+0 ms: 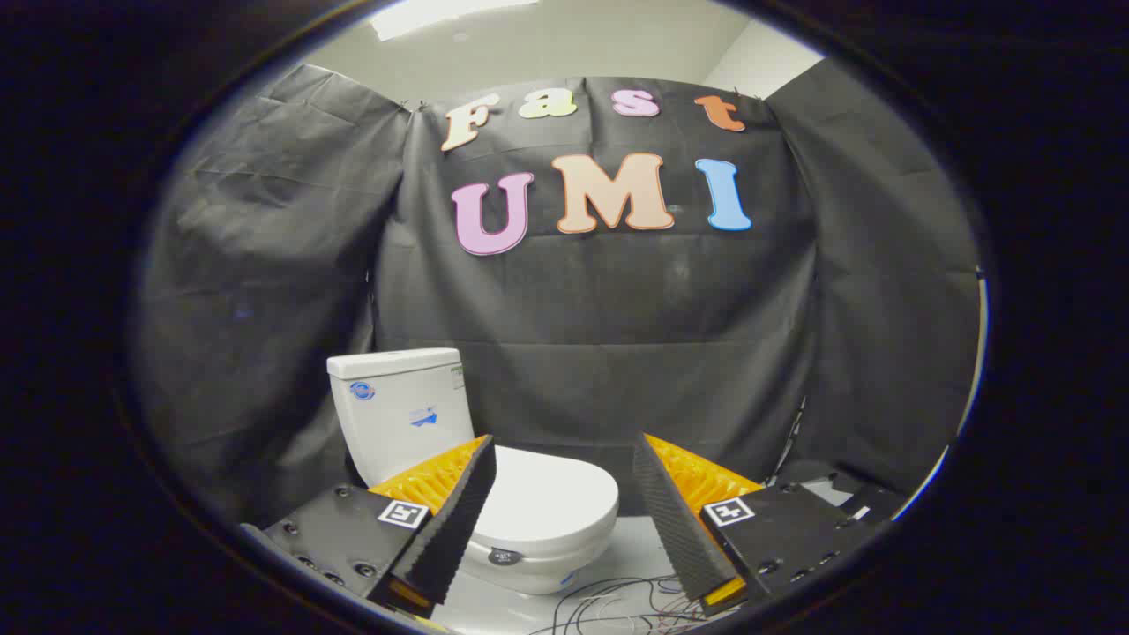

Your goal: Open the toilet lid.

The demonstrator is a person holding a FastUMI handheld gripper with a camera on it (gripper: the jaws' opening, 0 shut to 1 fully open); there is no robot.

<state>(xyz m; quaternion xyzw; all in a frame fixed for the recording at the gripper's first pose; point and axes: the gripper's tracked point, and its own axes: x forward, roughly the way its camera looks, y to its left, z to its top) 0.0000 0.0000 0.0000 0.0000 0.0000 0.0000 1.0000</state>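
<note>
Tool (pixel 564 445) fingers spread apart, gripping nothing. Toilet (pixel 494 476) just beyond them, lid (pixel 551 498) down. Loose wires (pixel 617 604) on floor.

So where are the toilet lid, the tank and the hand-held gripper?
toilet lid (pixel 549 498): gripper view, its closed top, between the fingers.
tank (pixel 401 401): gripper view, its front face.
hand-held gripper (pixel 564 451): gripper view, open gap midway between its fingertips.
</note>
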